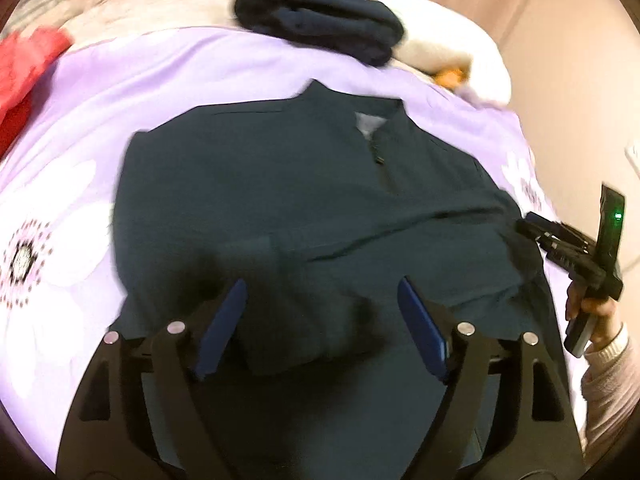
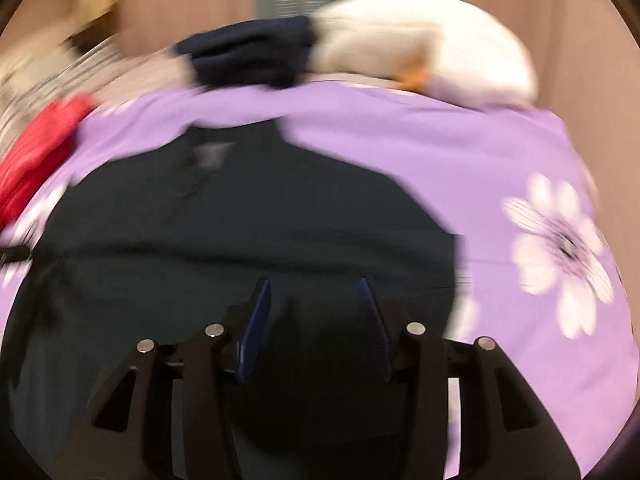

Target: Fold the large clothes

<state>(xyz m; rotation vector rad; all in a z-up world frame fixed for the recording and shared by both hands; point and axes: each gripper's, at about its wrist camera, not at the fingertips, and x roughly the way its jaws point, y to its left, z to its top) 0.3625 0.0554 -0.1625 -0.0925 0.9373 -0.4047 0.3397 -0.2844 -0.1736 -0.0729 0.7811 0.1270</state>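
Observation:
A dark teal zip jacket (image 1: 280,184) lies flat on the purple flowered bedspread (image 1: 160,76), collar away from me, with a sleeve folded across its body. My left gripper (image 1: 320,292) is open above the jacket's lower middle, nothing between its blue pads. The right gripper shows at the right edge of the left wrist view (image 1: 528,226), near the jacket's right side. In the blurred right wrist view the jacket (image 2: 240,220) fills the lower left, and my right gripper (image 2: 314,284) is open above it, empty.
A folded navy garment (image 1: 316,24) sits at the far edge of the bed, next to a white plush toy (image 1: 448,56) with an orange part. A red garment (image 1: 24,72) lies at the far left. The bedspread (image 2: 440,152) runs to the right.

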